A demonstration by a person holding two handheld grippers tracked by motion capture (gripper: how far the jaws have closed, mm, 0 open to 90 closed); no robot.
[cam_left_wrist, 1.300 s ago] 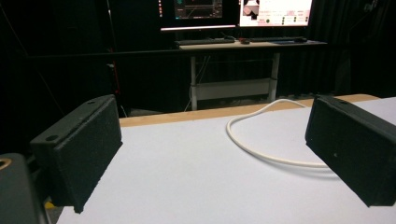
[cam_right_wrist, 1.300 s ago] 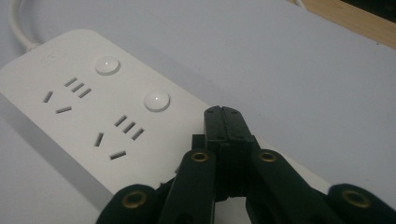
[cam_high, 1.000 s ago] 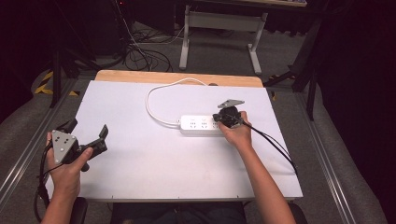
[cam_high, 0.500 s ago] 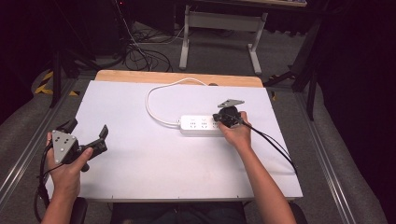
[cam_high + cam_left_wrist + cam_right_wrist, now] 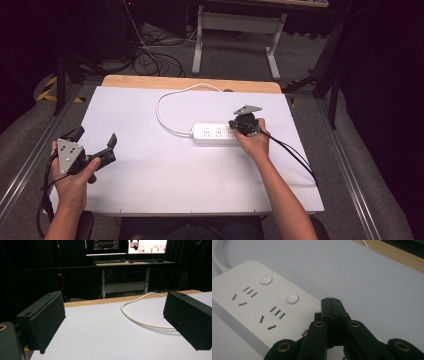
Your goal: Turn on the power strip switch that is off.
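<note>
A white power strip (image 5: 215, 134) lies at the middle right of the white table (image 5: 150, 175), and its white cord (image 5: 161, 112) loops off to the left and back. My right gripper (image 5: 240, 130) is shut, with its tips down on the strip's right end. In the right gripper view the closed jaws (image 5: 333, 305) point at the strip (image 5: 257, 307) just past two round buttons (image 5: 292, 298); what lies under the tips is hidden. My left gripper (image 5: 95, 137) is held above the table's left edge, open and holding nothing. In its own view the left gripper (image 5: 115, 320) faces the cord (image 5: 140, 320).
A wooden strip (image 5: 190, 82) borders the table's far edge. Beyond it stand a desk frame (image 5: 235, 30) and tangled cables on the floor (image 5: 150, 57). The right gripper's black cable (image 5: 295, 155) trails across the table's right side. Monitors (image 5: 147, 246) glow on the far desk.
</note>
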